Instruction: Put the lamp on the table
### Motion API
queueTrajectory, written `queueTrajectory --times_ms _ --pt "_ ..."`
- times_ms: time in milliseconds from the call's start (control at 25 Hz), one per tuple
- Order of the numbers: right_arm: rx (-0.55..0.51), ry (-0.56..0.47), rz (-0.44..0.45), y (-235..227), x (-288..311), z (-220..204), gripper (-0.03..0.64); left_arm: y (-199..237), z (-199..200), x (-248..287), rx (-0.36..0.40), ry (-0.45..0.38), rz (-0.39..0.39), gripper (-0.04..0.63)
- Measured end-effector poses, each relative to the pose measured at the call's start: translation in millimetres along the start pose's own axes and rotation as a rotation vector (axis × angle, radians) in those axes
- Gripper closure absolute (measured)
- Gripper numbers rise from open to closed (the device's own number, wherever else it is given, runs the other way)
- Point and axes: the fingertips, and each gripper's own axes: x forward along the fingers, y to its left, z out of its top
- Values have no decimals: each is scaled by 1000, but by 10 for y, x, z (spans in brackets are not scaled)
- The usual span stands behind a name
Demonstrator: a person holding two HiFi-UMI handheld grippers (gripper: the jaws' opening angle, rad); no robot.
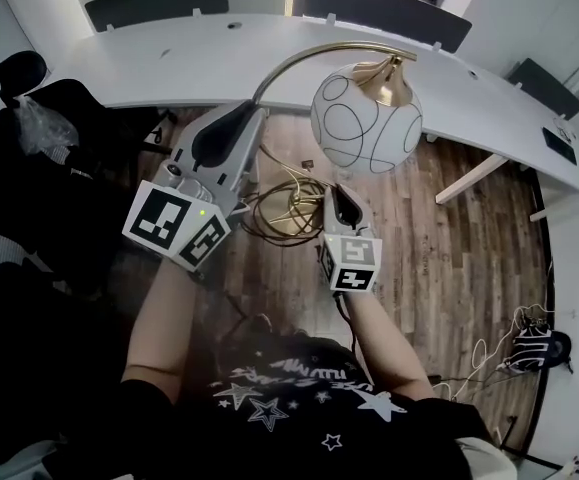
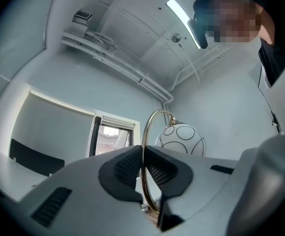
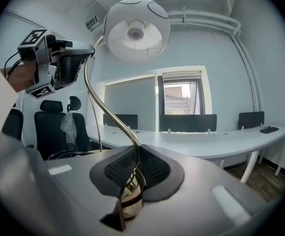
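Observation:
The lamp is off the floor, held in front of the curved white table (image 1: 219, 58). Its white globe shade (image 1: 367, 118) with thin black circles hangs from a brass cap on an arched brass stem (image 1: 299, 63). My left gripper (image 1: 252, 108) is shut on the upper stem (image 2: 143, 146), with the globe (image 2: 181, 139) beyond the jaws. My right gripper (image 1: 337, 196) is shut on the lower stem just above the round brass base (image 1: 289, 208), where a cord is coiled. In the right gripper view the stem (image 3: 100, 102) rises from the jaws (image 3: 135, 168) to the globe (image 3: 136, 28) overhead, past the left gripper (image 3: 58, 65).
Black office chairs (image 1: 29, 118) stand at the left, more chairs (image 1: 159, 3) behind the table. A white table leg (image 1: 474, 178) slants down at the right. A small black device (image 1: 561, 143) lies on the table's right end. Cables and a bag (image 1: 534, 348) lie on the wooden floor.

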Motion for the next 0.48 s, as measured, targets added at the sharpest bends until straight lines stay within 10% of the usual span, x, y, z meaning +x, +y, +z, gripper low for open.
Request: queueTrajectory --times_ms 480 --pt "12 -15 -5 57 31 73 581 -11 84 -29 30 -19 -23 563"
